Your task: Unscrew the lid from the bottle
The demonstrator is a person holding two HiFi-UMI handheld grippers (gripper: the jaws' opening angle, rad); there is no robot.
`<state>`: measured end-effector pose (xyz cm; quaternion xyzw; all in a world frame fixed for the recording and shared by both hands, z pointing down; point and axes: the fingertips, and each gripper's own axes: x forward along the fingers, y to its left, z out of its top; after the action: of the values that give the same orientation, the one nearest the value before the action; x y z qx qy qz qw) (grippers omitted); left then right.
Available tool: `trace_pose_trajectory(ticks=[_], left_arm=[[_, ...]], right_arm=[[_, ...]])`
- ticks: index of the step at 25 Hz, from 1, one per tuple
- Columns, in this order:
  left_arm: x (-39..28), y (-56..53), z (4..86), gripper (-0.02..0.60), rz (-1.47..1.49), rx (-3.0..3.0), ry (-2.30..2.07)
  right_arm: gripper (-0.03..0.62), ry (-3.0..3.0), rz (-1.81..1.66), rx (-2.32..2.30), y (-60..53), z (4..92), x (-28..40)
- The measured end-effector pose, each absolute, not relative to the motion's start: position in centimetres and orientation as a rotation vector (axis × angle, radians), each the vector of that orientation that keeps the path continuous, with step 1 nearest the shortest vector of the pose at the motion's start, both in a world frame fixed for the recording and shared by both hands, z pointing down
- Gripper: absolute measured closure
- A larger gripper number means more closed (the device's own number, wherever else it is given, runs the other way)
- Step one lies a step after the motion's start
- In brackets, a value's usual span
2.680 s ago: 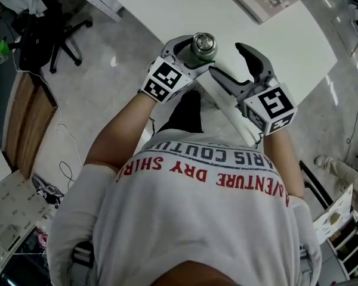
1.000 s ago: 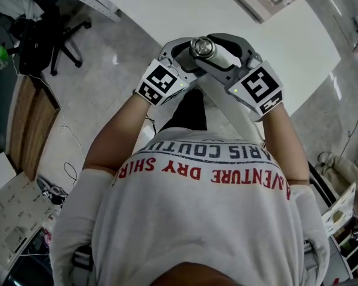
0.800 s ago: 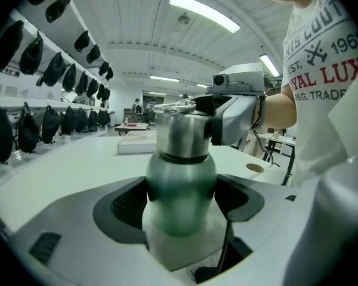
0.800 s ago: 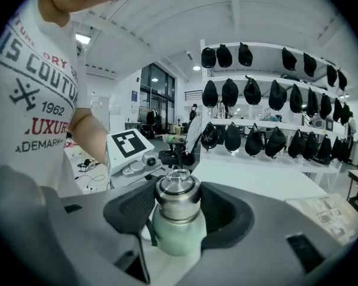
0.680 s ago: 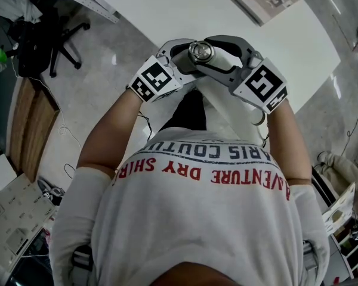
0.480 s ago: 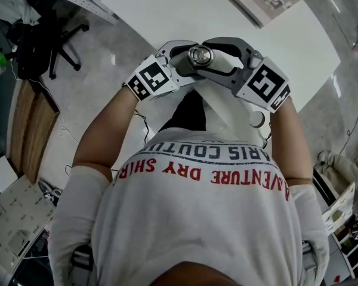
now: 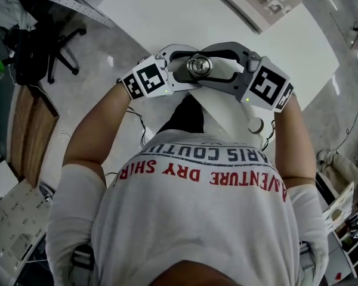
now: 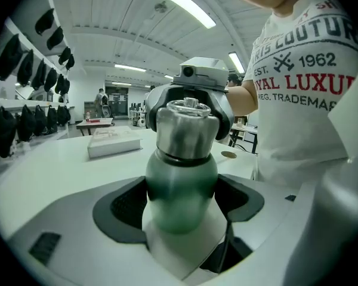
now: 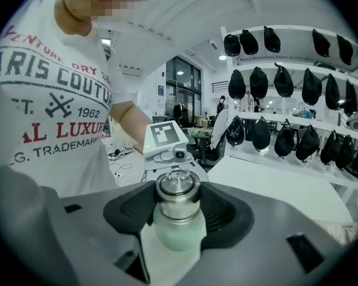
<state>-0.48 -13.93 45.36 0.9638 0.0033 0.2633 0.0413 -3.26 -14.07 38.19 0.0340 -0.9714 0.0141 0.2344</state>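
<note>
A green bottle [image 8: 182, 192] with a silver metal lid [image 7: 200, 65] is held upright in front of the person, above the near edge of the white table [image 7: 167, 5]. My left gripper [image 7: 182, 70] is shut on the bottle's green body, both dark pads pressing its sides [image 8: 182, 198]. From the other side, my right gripper [image 7: 224, 67] is shut on the lid [image 9: 177, 190], gripping its silver collar just above the green shoulder [image 9: 178, 231]. Each gripper's marker cube faces the other's camera.
A book [image 7: 261, 2] lies on the far part of the table, also visible as a white book [image 8: 113, 143] in the left gripper view. A small round disc [image 7: 256, 124] sits near the table's edge by my right arm. An office chair [image 7: 42, 40] stands on the floor at left.
The right gripper, open beside the bottle earlier, has closed on the lid. Over the last second the two marker cubes have swung apart, left cube leftward, right cube rightward, with bottle and lid between them.
</note>
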Motion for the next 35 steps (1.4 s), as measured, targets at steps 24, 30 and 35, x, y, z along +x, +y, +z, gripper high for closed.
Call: trace_pose_trajectory(ticks=[24,30,35], left_arm=[[-0.2,-14.1,45.0,0.212,0.641,2.852,-0.546],[-0.2,-14.2,45.1,0.212,0.573,2.769,-0.799],[0.1,-14.4,45.0,0.212,0.552,2.708,-0.951]], right_arm=[[0.295,-2.718,0.061,0.696,-14.1,36.2,-1.6],[0.295,-2.671,0.046,0.84,-13.5,36.9,-1.7],[0.295,-2.631,0.041,0.925,-13.8,37.7,-1.7]])
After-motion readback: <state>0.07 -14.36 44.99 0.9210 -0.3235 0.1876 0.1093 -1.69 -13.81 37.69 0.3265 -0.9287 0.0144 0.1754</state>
